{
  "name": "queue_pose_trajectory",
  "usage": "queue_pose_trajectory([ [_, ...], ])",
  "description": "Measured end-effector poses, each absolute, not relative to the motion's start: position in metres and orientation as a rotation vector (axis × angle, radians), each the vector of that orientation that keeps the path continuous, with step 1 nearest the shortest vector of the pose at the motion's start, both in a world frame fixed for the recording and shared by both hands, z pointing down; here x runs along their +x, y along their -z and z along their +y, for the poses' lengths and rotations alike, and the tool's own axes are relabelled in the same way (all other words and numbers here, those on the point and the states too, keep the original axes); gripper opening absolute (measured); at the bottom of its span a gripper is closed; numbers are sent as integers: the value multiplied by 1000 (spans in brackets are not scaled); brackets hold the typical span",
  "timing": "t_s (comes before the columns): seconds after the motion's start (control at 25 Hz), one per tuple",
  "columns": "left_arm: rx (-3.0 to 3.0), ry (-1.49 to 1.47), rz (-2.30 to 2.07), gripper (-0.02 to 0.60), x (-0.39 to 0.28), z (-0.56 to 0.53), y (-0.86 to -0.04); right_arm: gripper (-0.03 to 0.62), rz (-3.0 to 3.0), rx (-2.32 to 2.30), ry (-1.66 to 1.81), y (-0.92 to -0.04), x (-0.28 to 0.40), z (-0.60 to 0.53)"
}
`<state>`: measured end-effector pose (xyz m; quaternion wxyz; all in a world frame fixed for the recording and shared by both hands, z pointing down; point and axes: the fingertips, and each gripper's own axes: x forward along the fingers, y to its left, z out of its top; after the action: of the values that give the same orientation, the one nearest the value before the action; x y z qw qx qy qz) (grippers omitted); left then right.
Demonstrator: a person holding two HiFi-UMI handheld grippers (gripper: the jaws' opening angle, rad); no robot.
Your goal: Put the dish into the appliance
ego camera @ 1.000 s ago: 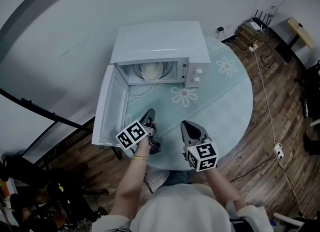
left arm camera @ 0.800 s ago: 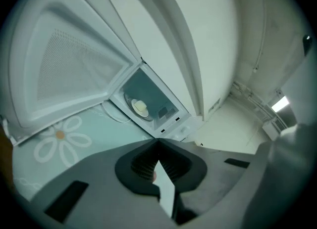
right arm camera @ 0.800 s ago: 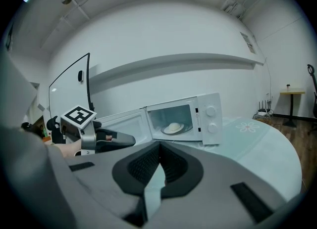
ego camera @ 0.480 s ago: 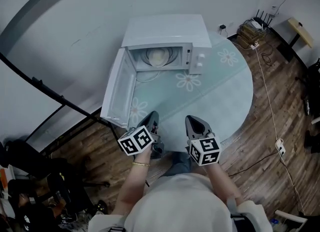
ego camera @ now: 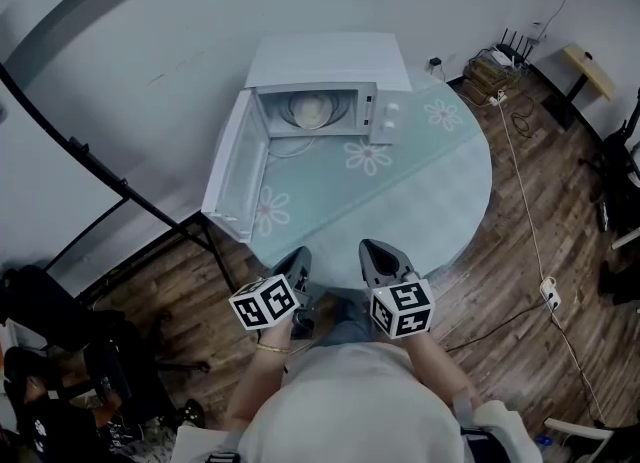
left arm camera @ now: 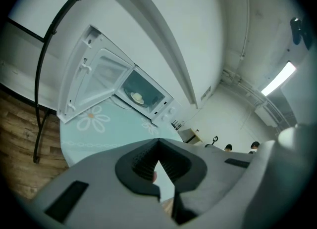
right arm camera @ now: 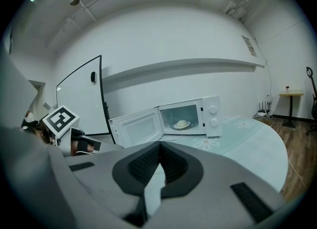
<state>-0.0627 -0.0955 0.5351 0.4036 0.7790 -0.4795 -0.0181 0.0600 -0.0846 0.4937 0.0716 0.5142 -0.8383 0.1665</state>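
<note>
A white microwave [ego camera: 330, 76] stands at the far side of the round table [ego camera: 440, 181], its door [ego camera: 235, 166] swung wide open to the left. A pale dish [ego camera: 310, 111] with a mound on it sits inside the cavity, also seen as the dish [left arm camera: 137, 97] and the dish [right arm camera: 182, 123]. My left gripper [ego camera: 300, 256] and right gripper [ego camera: 370, 251] hover side by side at the table's near edge, well short of the microwave. Both are shut with nothing between the jaws, as the left gripper [left arm camera: 158, 143] and right gripper [right arm camera: 159, 146] show in their own views.
The table carries a pale green cloth with white flowers. A black stand [ego camera: 110, 176] slants across the floor at the left. Cables, a power strip [ego camera: 552, 296], a router [ego camera: 510, 46] and a small wooden table [ego camera: 590, 66] lie to the right on the wooden floor.
Both grippers have drawn back from over the table to its near edge, and the view has backed away from the microwave. The dish stays inside the open microwave.
</note>
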Motion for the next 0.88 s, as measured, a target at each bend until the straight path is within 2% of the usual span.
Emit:
queue_pose_trajectory([
  [0.88,1919,75,-1204,12,-74,-35,-535,6,-2555,1451,-505,-494,46,-26],
])
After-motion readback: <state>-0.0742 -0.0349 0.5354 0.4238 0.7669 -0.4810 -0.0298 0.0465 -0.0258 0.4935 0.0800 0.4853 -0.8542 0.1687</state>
